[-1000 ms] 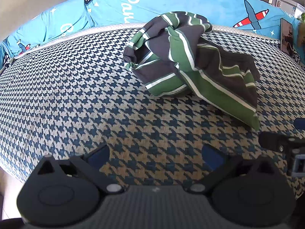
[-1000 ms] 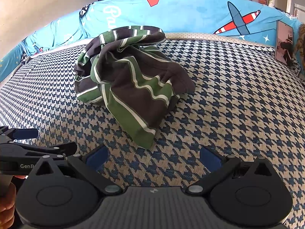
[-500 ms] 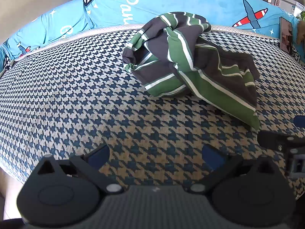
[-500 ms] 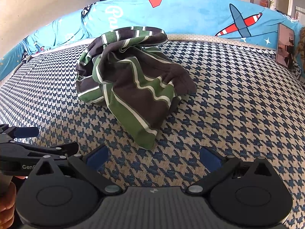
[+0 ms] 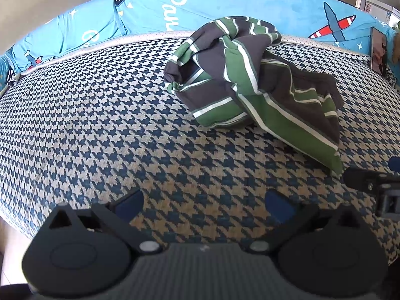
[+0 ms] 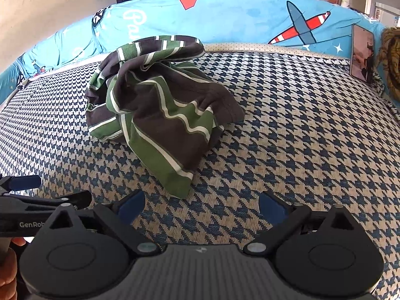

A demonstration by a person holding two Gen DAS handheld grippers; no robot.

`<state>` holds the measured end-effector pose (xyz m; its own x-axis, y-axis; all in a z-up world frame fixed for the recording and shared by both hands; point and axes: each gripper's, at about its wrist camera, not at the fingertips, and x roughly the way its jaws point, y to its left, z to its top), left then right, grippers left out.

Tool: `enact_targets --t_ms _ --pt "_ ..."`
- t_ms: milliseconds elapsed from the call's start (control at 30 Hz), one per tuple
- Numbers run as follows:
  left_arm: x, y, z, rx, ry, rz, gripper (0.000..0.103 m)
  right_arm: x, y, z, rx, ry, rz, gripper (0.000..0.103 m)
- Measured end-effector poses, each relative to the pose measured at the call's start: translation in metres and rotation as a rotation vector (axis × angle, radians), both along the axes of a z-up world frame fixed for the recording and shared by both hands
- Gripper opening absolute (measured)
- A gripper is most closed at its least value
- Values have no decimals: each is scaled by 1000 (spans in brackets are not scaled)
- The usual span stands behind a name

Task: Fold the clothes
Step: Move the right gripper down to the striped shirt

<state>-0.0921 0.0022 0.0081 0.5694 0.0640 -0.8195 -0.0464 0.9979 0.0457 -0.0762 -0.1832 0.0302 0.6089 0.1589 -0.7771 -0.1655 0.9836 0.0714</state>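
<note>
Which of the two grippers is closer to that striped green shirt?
Right. The right gripper sits just short of the striped green shirt, at its near corner. The left gripper hangs farther back, with the shirt ahead to its right.

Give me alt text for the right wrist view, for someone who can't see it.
A crumpled green, charcoal and white striped garment lies in a heap on a blue-and-cream houndstooth mat. The right tongs hover open in the foreground, short of its nearest corner. Behind runs a blue airplane-print bedsheet; the left tongs show at the left edge.
</note>
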Motion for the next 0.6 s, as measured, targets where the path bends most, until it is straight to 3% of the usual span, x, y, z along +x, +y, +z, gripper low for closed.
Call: enact_targets --t_ms 167,367,600 --pt "6 1 -2 -3 -2 21 103 4 4 -3 -53 11 -41 98" --pt "25 14 5 -45 -23 63 103 10 10 3 -102 -49 -11 98" --pt "44 11 17 24 -89 25 103 23 3 8 -31 -60 -1 86"
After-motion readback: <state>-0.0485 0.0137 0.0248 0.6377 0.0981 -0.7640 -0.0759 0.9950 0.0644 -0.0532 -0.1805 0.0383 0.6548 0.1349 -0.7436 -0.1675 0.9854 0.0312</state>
